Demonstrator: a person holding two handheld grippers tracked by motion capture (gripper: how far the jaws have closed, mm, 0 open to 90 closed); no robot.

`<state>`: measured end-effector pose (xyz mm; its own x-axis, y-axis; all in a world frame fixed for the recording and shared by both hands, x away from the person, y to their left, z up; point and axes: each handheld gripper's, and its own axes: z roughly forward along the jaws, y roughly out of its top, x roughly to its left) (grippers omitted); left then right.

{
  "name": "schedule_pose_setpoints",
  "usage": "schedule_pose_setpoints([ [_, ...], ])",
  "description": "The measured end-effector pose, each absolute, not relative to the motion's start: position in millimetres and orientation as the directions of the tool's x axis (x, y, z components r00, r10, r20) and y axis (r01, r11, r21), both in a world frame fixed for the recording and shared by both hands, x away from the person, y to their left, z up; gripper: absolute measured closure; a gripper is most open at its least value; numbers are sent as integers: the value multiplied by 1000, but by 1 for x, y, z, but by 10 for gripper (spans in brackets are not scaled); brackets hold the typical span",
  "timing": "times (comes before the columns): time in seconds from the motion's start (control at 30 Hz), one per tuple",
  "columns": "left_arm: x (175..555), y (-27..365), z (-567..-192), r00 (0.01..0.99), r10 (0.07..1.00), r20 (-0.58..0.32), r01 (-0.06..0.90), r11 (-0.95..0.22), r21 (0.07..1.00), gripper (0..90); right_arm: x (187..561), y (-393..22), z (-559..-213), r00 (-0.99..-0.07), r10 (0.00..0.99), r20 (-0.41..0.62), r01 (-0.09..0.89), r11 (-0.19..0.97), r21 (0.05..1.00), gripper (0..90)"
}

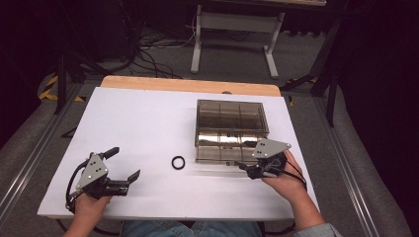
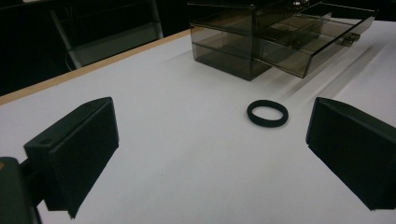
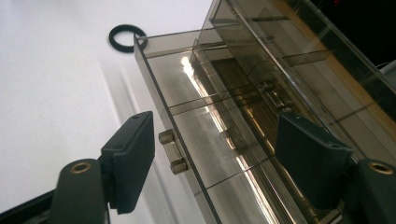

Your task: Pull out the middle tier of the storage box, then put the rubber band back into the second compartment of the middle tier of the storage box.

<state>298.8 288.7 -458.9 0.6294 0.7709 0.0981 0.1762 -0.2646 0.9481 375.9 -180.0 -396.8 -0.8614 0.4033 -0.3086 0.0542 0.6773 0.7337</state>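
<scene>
Table [image 1: 148, 123]: flat, matte white sheet with a bare wooden strip along the far edge; wide open room on the left half.
Drawer box [image 1: 232, 116]: smoked clear plastic, square-cornered, on the right half.
Drawer [image 3: 205, 154]: pulled out toward the near edge, thin dividers, small knob on its front wall.
Left gripper [image 1: 121, 168]: jaws wide apart, nothing between.
Right gripper [image 3: 215, 158]: jaws apart, astride the drawer front, knob between, untouched.
Ring [image 1: 178, 162]: black, round, flat on the table just left of the drawer.

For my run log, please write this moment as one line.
drawer: pulled out | right gripper: open, at drawer handle | left gripper: open, idle | black ring: on table
</scene>
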Motion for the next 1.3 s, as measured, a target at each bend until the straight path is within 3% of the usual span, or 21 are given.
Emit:
schedule_pose_setpoints([
  [0.47,305,283,-458,644,758,103,172,-274,946,31,361,-218,-412,-828,532,-176,132,490,862,169],
  [0.63,306,281,-459,648,754,109,173,-284,943,28,356,-231,-422,-804,578,-140,136,408,903,87],
  [1.3,309,273,-459,674,730,117,176,-311,934,14,346,-272,-466,-753,653,-82,165,308,937,61],
])
